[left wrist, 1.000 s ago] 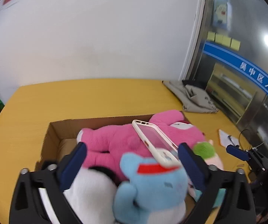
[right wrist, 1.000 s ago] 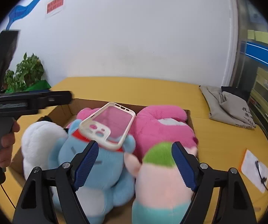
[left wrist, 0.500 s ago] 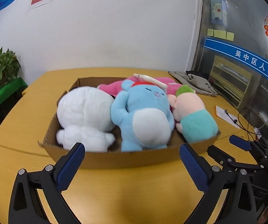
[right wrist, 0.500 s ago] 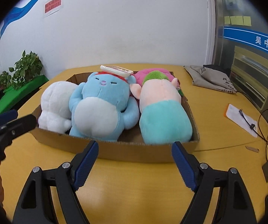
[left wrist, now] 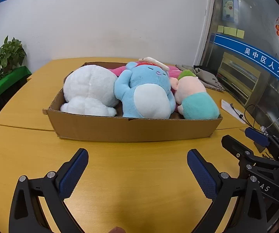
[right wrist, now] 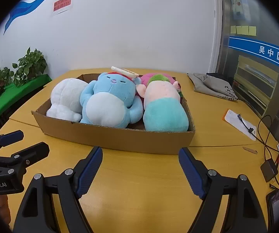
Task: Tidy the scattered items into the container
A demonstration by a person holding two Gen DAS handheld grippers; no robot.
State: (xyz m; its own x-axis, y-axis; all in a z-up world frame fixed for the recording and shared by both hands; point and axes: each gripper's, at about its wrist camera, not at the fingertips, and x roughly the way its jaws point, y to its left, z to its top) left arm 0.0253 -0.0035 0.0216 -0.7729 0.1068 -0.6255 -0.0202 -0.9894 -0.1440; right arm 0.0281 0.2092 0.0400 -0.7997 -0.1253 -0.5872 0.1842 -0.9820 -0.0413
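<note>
A cardboard box (left wrist: 133,129) (right wrist: 120,137) stands on the yellow table. In it lie a white plush (left wrist: 90,90) (right wrist: 65,99), a blue plush (left wrist: 146,93) (right wrist: 110,101), a pink-and-teal plush with a green top (left wrist: 195,99) (right wrist: 164,106) and a pink plush (left wrist: 116,70) behind them. A white phone case (left wrist: 153,61) (right wrist: 125,71) rests on the blue plush's head. My left gripper (left wrist: 137,170) is open and empty in front of the box. My right gripper (right wrist: 140,165) is open and empty, also in front of the box.
A grey folded cloth (right wrist: 213,85) lies at the back right. Paper with a cable (right wrist: 240,124), cables and small devices (right wrist: 275,167) lie at the right edge. Potted plants (right wrist: 28,66) stand on a green ledge at left. A white wall is behind the table.
Both grippers have pulled back from above the box toward the table's near side. They now sit low in front of the box, open and empty.
</note>
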